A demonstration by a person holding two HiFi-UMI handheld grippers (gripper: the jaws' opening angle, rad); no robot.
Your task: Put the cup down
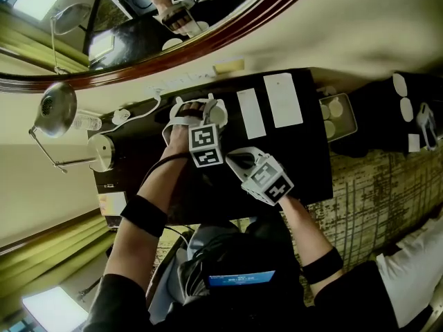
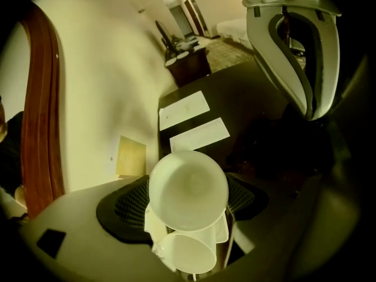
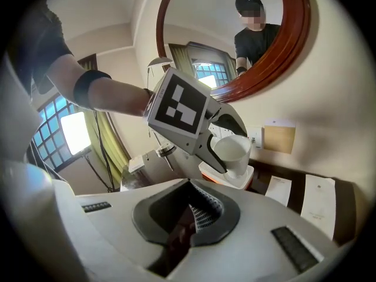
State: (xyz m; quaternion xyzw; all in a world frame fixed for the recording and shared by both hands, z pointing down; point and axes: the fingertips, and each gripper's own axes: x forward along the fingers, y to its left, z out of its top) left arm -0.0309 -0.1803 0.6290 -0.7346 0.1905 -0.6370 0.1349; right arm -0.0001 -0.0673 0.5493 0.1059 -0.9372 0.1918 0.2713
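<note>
L gripper is clamped on the white cup. Mesh pads sit on both sides of it, cup mouth up toward that gripper's cam. Cup is in the air over the desk, not resting on it, nearer the desk's wall-side edge than its front.

Right under the cup there's a white tray w/ an orange-ish base, sitting on the desk. Cup and tray look apart, but can't confirm the gap from any view. L gripper view also shows a 2nd white round rim just below the cup. Can't tell what that is.

R gripper: jaws pressed together, nothing between them. It's held over the desk's front part, just beside the L gripper and aimed at it.

Other stuff:
- 2 paper sheets lie flat on the desk, side by side, well apart from the cup.
- A yellow note is on the wall just above the desk's back edge.
- A round wood-framed mirror hangs on the wall above the desk.
- A lamp stands past the desk's end.
</note>
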